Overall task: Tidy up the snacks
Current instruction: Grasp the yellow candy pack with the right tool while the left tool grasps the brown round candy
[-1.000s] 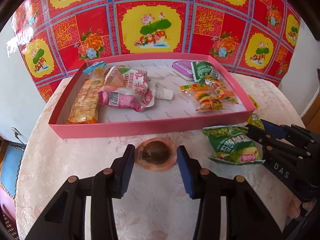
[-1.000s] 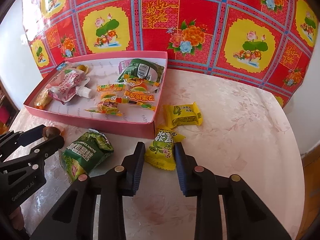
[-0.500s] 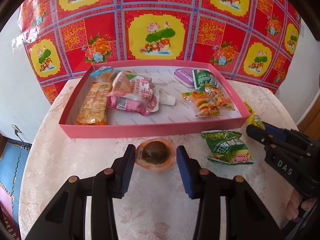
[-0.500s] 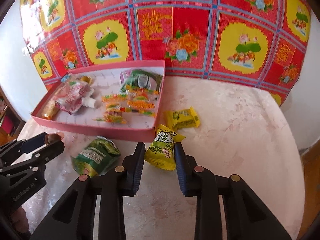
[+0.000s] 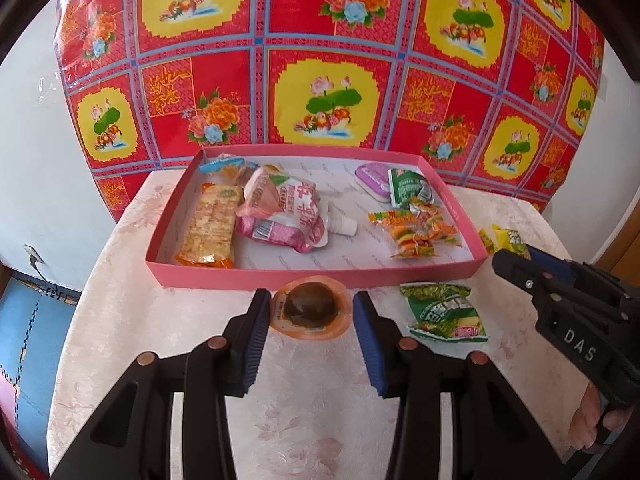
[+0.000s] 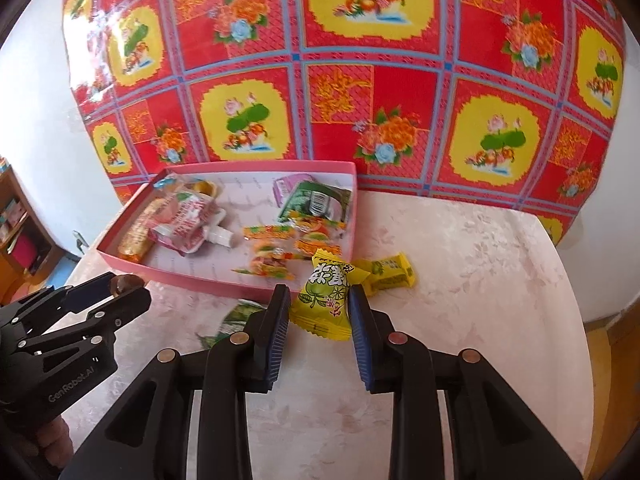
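While both tools hang above the pale floral desk [image 5: 160, 320], left hand-held gripper [image 5: 308, 316] clamped on round orange-rimmed jelly cup [image 5: 310, 307], right hand-held gripper [image 6: 318, 312] clamped on yellow crinkle-edged candy packet [image 6: 326, 300], shallow pink cardboard tray [image 5: 320, 276] at twelve o'clock, green snack packet [image 5: 442, 312] lying at three o'clock of the cup.

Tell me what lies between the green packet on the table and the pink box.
Nothing: in the left wrist view, bare table separates the green packet from the pink box.

We are seeing two black plastic grippers, the left gripper [image 5: 307, 316] and right gripper [image 6: 318, 312], each showing ribbed blue pads [image 5: 256, 340], copper-coloured rivets [image 5: 218, 343] and triangular cut-outs; white lettering is showing on their sides.
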